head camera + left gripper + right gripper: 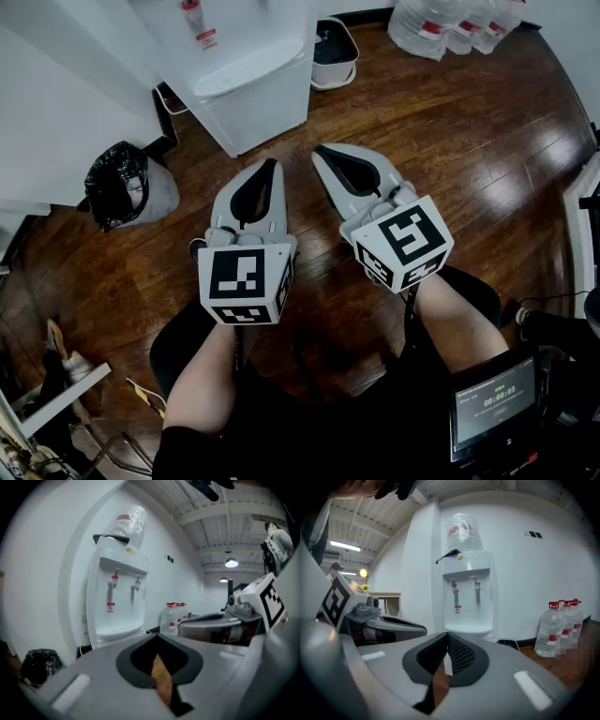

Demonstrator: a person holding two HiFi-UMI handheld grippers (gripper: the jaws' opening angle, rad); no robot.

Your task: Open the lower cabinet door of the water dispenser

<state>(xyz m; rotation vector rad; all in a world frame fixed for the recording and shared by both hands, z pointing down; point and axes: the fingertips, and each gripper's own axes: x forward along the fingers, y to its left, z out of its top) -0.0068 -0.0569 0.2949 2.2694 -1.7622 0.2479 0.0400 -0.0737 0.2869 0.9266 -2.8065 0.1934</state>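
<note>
The white water dispenser (pixel 246 70) stands against the wall ahead, with a drip tray (pixel 248 75) and two red-tagged taps (pixel 465 594). A bottle tops it (pixel 463 534). Its lower cabinet front (pixel 258 112) is closed as far as the head view shows; in both gripper views the jaws hide the cabinet. My left gripper (pixel 273 165) and right gripper (pixel 319 153) hover side by side above the floor, a short way in front of the dispenser, touching nothing. Both are shut with nothing between the tips. The dispenser (pixel 117 597) is left of centre in the left gripper view.
A black rubbish bag (pixel 120 185) sits on the floor to the dispenser's left. A small white bin (pixel 334 52) stands to its right. Several water bottles (pixel 450 28) stand further right by the wall (pixel 560 625). The floor is dark wood (pixel 450 141).
</note>
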